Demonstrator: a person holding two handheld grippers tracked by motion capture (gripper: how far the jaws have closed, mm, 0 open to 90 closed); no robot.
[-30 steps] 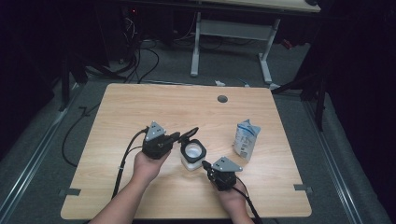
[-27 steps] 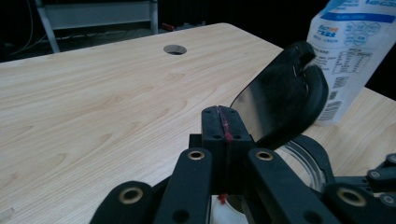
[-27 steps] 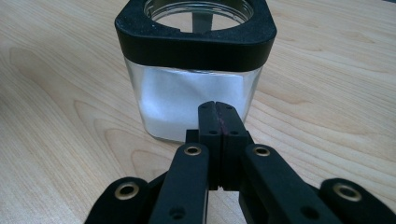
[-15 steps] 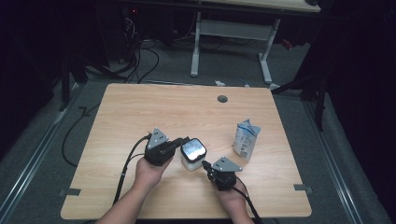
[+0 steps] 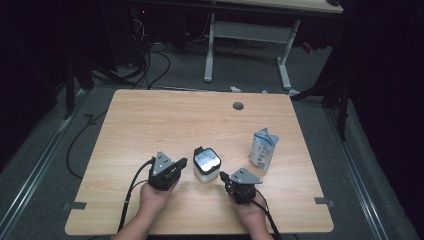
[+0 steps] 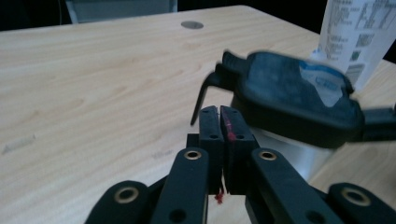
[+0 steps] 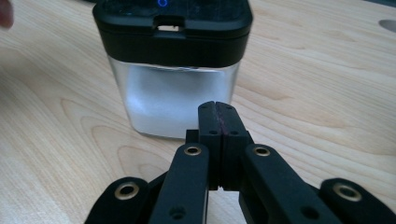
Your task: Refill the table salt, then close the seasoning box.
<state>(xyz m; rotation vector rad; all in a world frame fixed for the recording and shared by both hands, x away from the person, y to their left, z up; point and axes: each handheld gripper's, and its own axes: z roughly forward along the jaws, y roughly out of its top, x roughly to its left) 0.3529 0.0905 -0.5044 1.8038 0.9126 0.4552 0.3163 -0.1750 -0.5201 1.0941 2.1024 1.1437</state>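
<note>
A clear square container (image 5: pixel 206 172) with a black lid (image 5: pixel 206 160) stands on the wooden table (image 5: pixel 165 120), between the two grippers. My left gripper (image 5: pixel 184 161) lies just left of it, jaws pointing at it. In the left gripper view the jaws (image 6: pixel 220 112) have just eased apart by a sliver; they still look shut, with nothing between them, and the lid (image 6: pixel 289 98) is close behind. My right gripper (image 5: pixel 222 176) rests at the container's right front corner, shut and empty. In the right gripper view its jaws (image 7: pixel 215 107) point at the container wall (image 7: pixel 177 93).
A white and blue pouch (image 5: pixel 263 149) stands upright to the right of the container and rises at the far right of the left gripper view (image 6: pixel 359 32). A round cable hole (image 5: pixel 238 106) sits near the table's far edge. Cables and desk legs lie on the floor beyond.
The left gripper has dropped from above the container and pulled back to its left. The container's top showed white a second ago; the black lid now covers it. The right gripper has kept still.
</note>
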